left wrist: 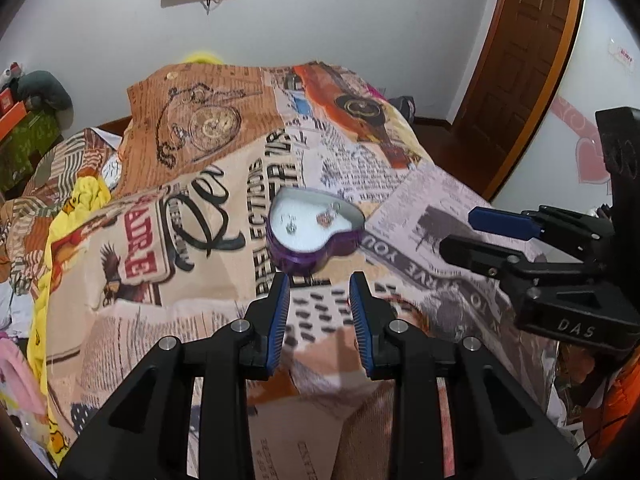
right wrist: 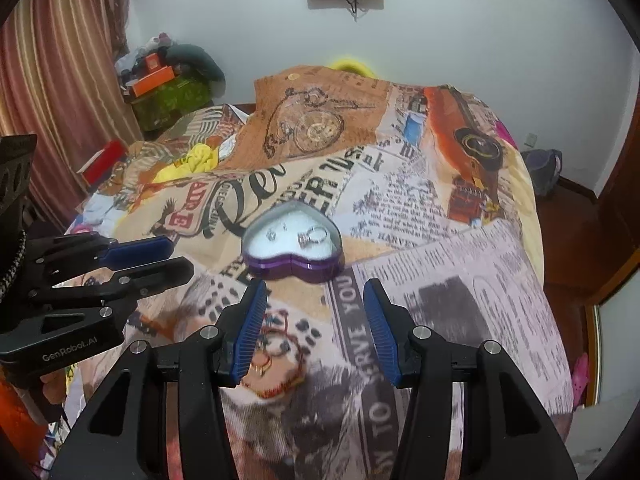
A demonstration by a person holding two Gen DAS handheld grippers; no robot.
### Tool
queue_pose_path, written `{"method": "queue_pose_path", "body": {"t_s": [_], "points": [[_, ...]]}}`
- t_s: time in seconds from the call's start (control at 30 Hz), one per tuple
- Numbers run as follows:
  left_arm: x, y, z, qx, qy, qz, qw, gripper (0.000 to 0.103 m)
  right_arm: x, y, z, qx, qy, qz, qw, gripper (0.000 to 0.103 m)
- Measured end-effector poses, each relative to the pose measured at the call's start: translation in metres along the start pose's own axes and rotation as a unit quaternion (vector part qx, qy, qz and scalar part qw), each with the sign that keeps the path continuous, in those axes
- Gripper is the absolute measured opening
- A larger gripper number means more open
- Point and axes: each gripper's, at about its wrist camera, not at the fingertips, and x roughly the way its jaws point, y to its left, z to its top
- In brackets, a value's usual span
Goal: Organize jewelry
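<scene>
A purple heart-shaped jewelry box (left wrist: 316, 232) with a white lining sits open on the printed bedspread; it also shows in the right wrist view (right wrist: 294, 246). A silver ring (right wrist: 312, 237) and small earrings (right wrist: 273, 234) lie inside. A red bead bracelet (right wrist: 280, 356) with small gold rings lies on the spread just below my right gripper's left finger. My left gripper (left wrist: 319, 286) is open and empty, just short of the box. My right gripper (right wrist: 315, 290) is open and empty, just short of the box; it appears from the side in the left wrist view (left wrist: 460, 232).
The bed's newspaper-print quilt (right wrist: 400, 200) fills both views. A yellow blanket (left wrist: 60, 240) lies bunched at the left. Boxes and clutter (right wrist: 168, 88) stand by the curtain. A wooden door (left wrist: 528, 52) is at the right, and floor (right wrist: 568, 224) past the bed edge.
</scene>
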Motion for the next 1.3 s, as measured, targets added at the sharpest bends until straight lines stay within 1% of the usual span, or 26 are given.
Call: {"method": "queue_pose_path", "body": {"t_s": [0.27, 0.47, 0.73, 0.8, 0.87, 0.9, 0.97, 1.0, 1.03, 1.07, 1.13, 1.3], "points": [[0.018, -0.006, -0.025, 0.0, 0.043, -0.008, 0.9991, 0.03, 0.006, -0.006, -0.027, 0.018, 0.031, -0.005, 0.999, 0.046], [0.037, -0.007, -0.033, -0.024, 0.077, -0.041, 0.9959, 0.03, 0.02, -0.008, -0.044, 0.033, 0.06, 0.01, 0.998, 0.046], [0.048, -0.012, -0.036, -0.028, 0.077, -0.052, 0.9953, 0.03, 0.029, -0.005, -0.05, 0.023, 0.067, 0.013, 0.997, 0.046], [0.049, -0.013, -0.037, -0.027, 0.075, -0.056, 0.9952, 0.027, 0.033, -0.004, -0.051, 0.019, 0.071, 0.019, 0.997, 0.046], [0.05, -0.015, -0.037, -0.022, 0.076, -0.06, 0.995, 0.014, 0.037, -0.001, -0.052, 0.014, 0.075, 0.018, 0.997, 0.046], [0.051, -0.016, -0.037, -0.02, 0.075, -0.062, 0.995, 0.012, 0.039, 0.0, -0.053, 0.012, 0.075, 0.016, 0.997, 0.046], [0.052, -0.019, -0.038, -0.015, 0.072, -0.06, 0.9955, 0.007, 0.042, 0.002, -0.053, 0.008, 0.077, 0.018, 0.997, 0.041], [0.052, -0.02, -0.038, -0.013, 0.071, -0.058, 0.9957, 0.006, 0.043, 0.002, -0.054, 0.008, 0.078, 0.025, 0.997, 0.034], [0.052, -0.021, -0.038, -0.011, 0.069, -0.057, 0.9959, 0.005, 0.044, 0.003, -0.054, 0.01, 0.078, 0.031, 0.996, 0.03], [0.052, -0.022, -0.038, -0.01, 0.068, -0.055, 0.9962, 0.005, 0.044, 0.003, -0.054, 0.009, 0.077, 0.032, 0.997, 0.029], [0.05, -0.022, -0.038, -0.009, 0.064, -0.054, 0.9965, 0.001, 0.044, 0.004, -0.054, 0.007, 0.074, 0.035, 0.997, 0.018], [0.038, -0.022, -0.036, -0.008, 0.047, -0.056, 0.9973, 0.001, 0.043, 0.003, -0.054, 0.018, 0.065, 0.037, 0.997, 0.017]]}}
